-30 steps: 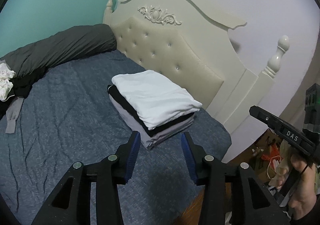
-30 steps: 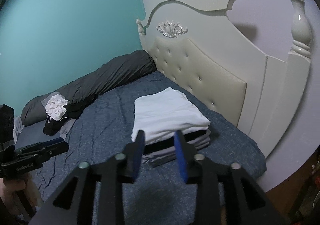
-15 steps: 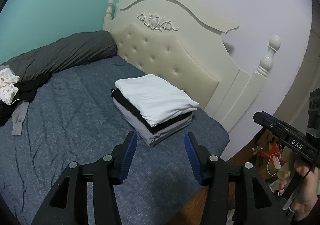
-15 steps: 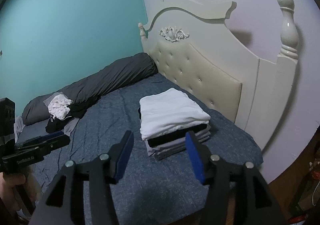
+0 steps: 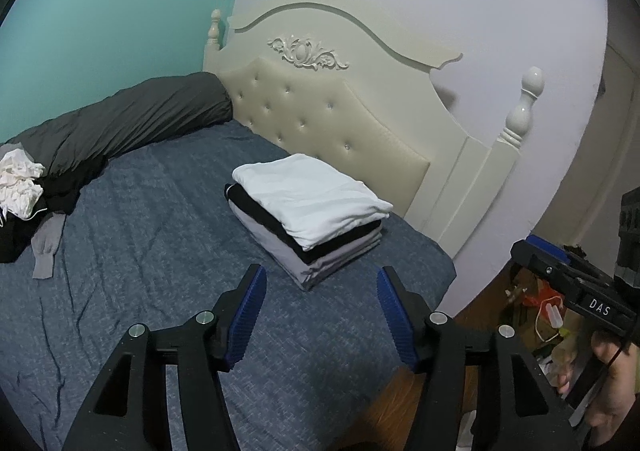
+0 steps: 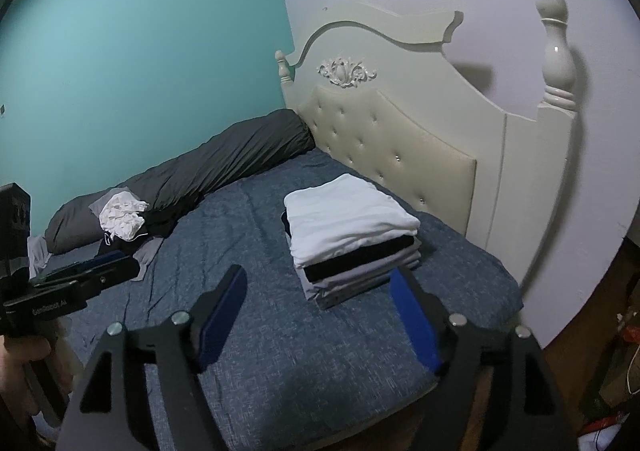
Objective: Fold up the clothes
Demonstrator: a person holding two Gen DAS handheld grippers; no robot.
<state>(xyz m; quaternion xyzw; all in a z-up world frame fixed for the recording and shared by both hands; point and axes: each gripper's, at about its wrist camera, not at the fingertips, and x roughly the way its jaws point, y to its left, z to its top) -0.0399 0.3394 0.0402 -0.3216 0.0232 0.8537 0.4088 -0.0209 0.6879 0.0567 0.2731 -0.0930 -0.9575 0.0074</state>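
Blue bed [image 5: 152,251] bears folded stack [image 5: 308,211]; unfolded heap [image 5: 20,187] cut off.

both views are dim and cool-toned, lit from the camera side, so the cream headboard [image 5: 332,119] throws a soft shadow of its scrolled top and its post onto the pale wall just right of it. the white top of the folded stack [image 5: 308,199], just in front of the headboard, is the brightest patch yet keeps its creases, with no glare. fisheye bending curves the headboard and walls, black vignette fills the corners, and the floor clutter right of the headboard is murky and grainy.
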